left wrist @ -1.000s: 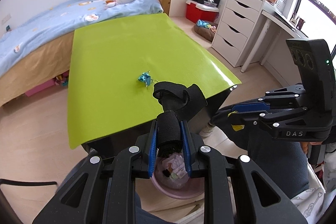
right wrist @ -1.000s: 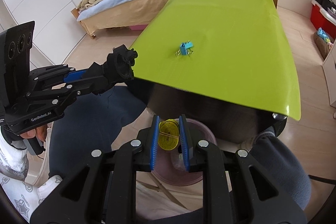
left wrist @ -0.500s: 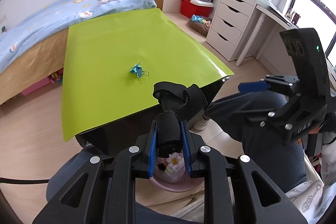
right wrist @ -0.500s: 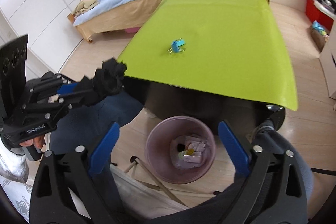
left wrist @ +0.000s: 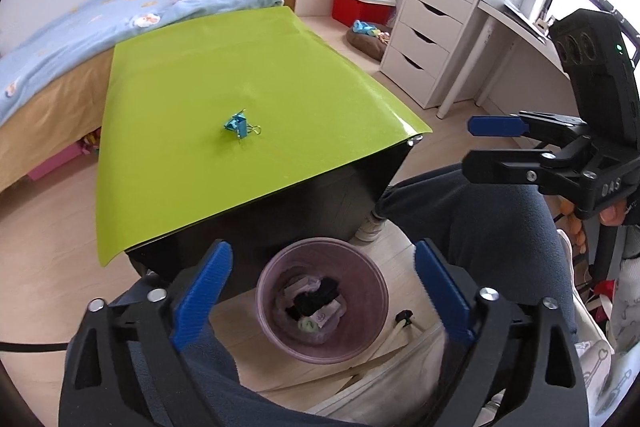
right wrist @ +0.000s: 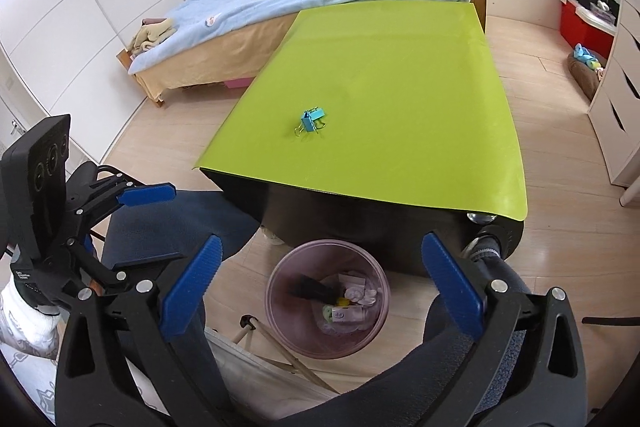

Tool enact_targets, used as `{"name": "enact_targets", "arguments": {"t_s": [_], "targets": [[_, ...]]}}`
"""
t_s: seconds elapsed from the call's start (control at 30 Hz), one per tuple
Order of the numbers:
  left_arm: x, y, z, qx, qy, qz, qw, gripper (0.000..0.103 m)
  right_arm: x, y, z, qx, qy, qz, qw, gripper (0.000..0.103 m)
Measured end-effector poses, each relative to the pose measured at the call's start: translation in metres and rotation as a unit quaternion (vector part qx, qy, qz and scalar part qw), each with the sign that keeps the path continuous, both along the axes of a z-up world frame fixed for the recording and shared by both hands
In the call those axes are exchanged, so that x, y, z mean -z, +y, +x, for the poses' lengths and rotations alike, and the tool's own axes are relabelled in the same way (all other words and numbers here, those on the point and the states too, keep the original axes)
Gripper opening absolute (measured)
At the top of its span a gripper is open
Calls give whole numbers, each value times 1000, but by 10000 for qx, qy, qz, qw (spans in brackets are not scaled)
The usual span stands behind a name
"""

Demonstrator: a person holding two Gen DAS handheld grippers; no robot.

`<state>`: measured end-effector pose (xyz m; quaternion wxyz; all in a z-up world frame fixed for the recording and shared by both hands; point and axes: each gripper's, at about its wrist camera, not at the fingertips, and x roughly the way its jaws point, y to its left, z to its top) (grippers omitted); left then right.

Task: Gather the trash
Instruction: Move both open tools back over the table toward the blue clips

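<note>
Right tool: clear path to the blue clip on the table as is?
Probably yes. The right tool is open and empty over the bin; the clip sits alone on the green table, nothing between them. It needs a forward reach.

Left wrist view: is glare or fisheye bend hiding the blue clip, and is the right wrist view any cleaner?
Left wrist view: blue clip sharp, casting only a soft shadow; the window's bright sheen sits at the green table corner, clear of it; edges bow. Right wrist view: even light, clip crisp, a faint sheen on the far part of the table.
</note>
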<state>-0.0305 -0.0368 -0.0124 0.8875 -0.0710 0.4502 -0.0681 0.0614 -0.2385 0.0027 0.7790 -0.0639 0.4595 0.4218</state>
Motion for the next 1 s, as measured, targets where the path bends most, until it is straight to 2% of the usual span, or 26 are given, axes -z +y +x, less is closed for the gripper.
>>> {"name": "enact_targets", "arguments": {"t_s": [0.23,0.63,1.0], "targets": [[-4,17,0,-424,-2,7,9991,95,3,1,2,1,22,-7,10000,100],[-8,38,5,-705,-30,21,9975,95,4,18,5,-147,-25,-106,9998,100],[-9,58,8,-931,-83,61,9956,95,13,72,40,-250,-118,-362,9990,100]]}}
